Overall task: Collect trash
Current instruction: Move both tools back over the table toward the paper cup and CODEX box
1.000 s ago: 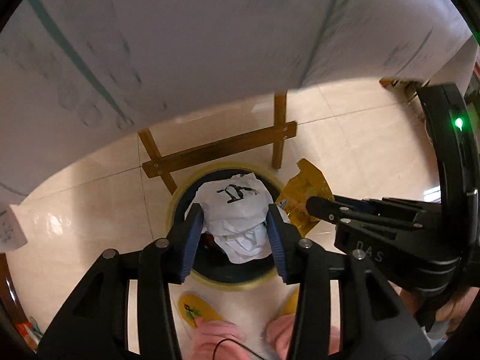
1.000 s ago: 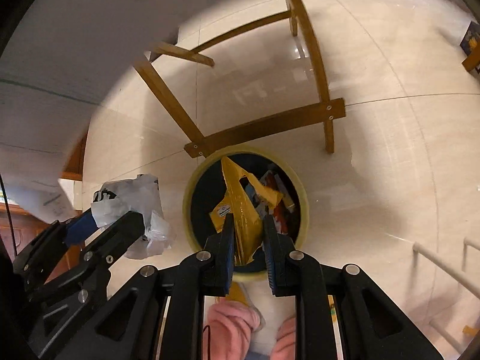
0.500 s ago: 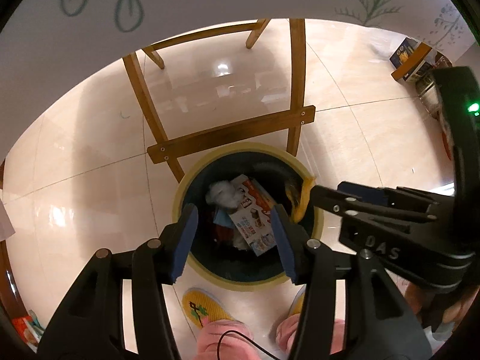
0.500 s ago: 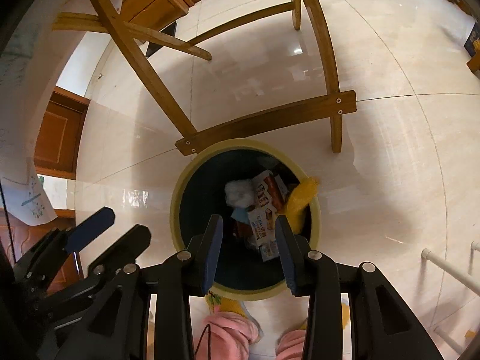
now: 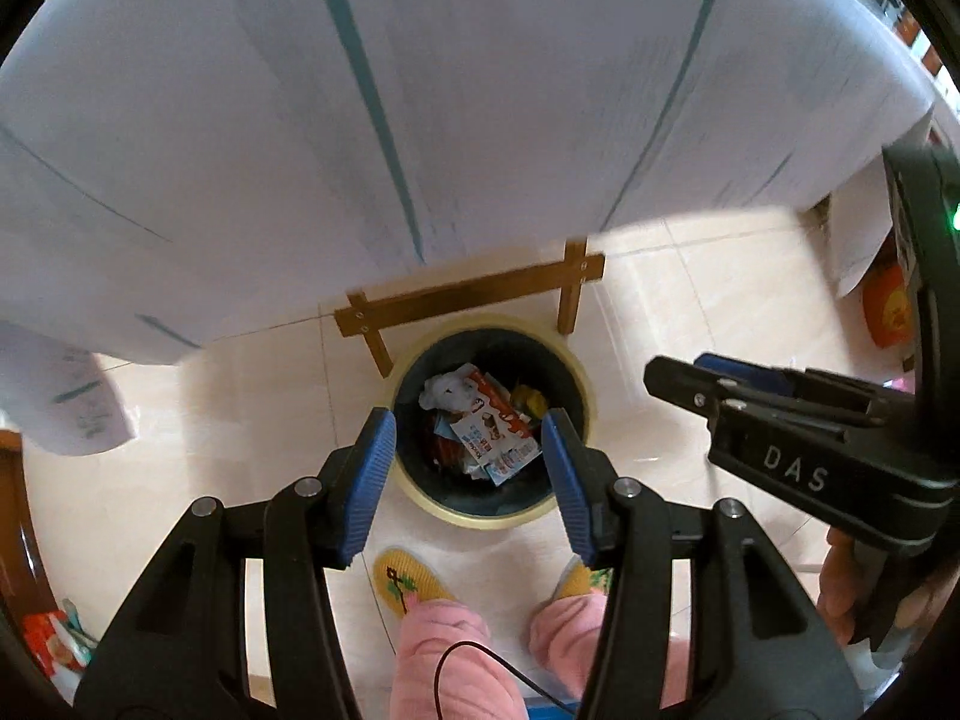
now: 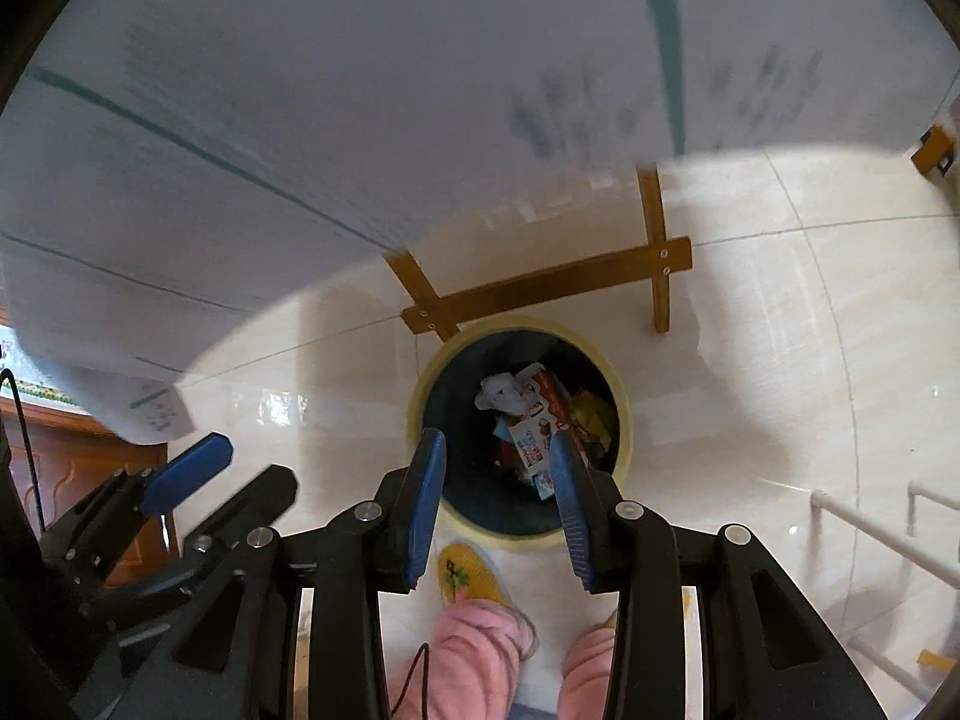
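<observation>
A round bin with a yellow rim (image 5: 585, 381) (image 6: 624, 420) stands on the tiled floor below both grippers. Inside lie a crumpled white paper (image 5: 447, 390) (image 6: 501, 390), a white snack wrapper (image 5: 492, 432) (image 6: 534, 438) and a yellow wrapper (image 5: 531, 399) (image 6: 594, 414). My left gripper (image 5: 468, 462) is open and empty above the bin. My right gripper (image 6: 495, 480) is open and empty above it too; it shows in the left wrist view (image 5: 720, 384) at the right. The left gripper shows in the right wrist view (image 6: 198, 474) at the lower left.
A white tablecloth (image 5: 420, 90) (image 6: 360, 90) hangs over the upper part of both views. A wooden table frame (image 5: 474, 294) (image 6: 552, 288) stands just behind the bin. The person's pink legs and yellow slippers (image 5: 408, 582) (image 6: 462, 576) are in front of the bin.
A second ago the left gripper held white paper and the right a yellow wrapper. Both were let go into the bin. Both grippers have since risen and tilted up toward the tablecloth.
</observation>
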